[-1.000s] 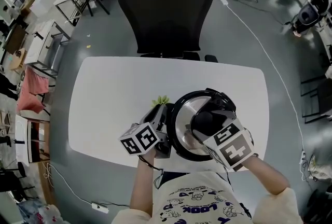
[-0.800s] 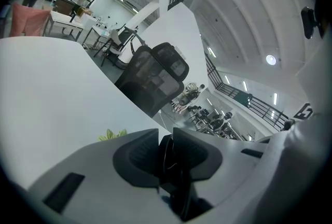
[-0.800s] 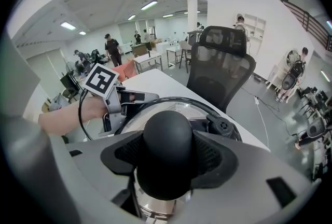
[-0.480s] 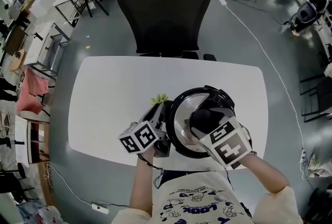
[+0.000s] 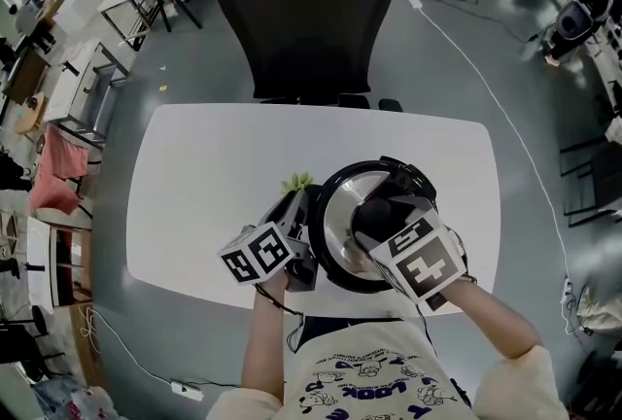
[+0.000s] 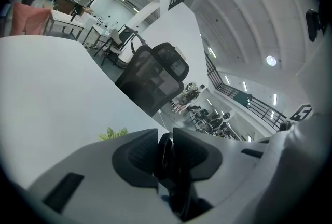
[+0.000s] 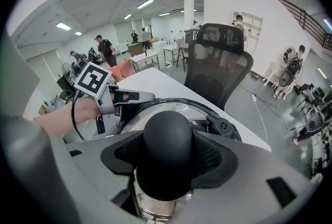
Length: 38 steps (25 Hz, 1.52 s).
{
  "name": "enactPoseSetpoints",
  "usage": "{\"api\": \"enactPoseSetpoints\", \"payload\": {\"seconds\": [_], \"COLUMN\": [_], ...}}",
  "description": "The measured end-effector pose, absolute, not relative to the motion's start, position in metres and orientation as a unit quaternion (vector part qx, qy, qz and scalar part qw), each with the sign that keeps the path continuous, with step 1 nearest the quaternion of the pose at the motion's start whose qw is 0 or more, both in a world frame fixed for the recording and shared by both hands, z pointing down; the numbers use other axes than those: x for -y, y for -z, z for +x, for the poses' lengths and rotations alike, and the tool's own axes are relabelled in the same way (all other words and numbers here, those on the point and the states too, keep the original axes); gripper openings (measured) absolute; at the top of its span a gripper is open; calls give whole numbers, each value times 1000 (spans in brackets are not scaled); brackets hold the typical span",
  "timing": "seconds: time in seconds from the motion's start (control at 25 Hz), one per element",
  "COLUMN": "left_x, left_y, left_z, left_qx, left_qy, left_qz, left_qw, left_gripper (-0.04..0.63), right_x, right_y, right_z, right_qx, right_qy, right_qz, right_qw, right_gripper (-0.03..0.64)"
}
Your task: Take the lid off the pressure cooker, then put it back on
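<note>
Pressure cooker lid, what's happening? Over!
Right gripper shut on lid knob. Left gripper shut on side handle. Lid sits on cooker. Little green sprig beside it, not blocking.

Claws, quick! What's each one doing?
Left claw: closed on the cooker.
Right claw: closed on the lid knob.

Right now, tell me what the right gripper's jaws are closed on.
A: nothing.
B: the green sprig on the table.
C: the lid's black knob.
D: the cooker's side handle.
C: in the right gripper view, the right gripper has its pads pressed on both sides of the round black knob atop the steel lid.
</note>
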<state>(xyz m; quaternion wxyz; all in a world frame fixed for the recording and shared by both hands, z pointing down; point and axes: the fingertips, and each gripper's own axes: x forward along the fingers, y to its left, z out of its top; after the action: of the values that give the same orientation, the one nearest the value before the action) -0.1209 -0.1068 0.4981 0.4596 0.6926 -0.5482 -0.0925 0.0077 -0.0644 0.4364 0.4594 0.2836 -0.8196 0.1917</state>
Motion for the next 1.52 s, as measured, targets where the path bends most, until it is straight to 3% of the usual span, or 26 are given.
{"api": "enactPoseSetpoints", "payload": {"seconds": [0.84,1.52], "left_x": [103,104], "left_y": [-494,-499], "left_z": [-121,-122], "left_qx": [550,551], "left_qy": [97,95], "left_qz": [689,690], "left_qw": [463,461], "left_gripper": [95,90], "right_x": [64,65], "right_y": [-431,-433], "right_z": [8,8], "right_qx": [853,860], "right_qy": [-199,-193], "right_qz": [268,239], "right_qw": [402,408], "right_gripper": [299,301]}}
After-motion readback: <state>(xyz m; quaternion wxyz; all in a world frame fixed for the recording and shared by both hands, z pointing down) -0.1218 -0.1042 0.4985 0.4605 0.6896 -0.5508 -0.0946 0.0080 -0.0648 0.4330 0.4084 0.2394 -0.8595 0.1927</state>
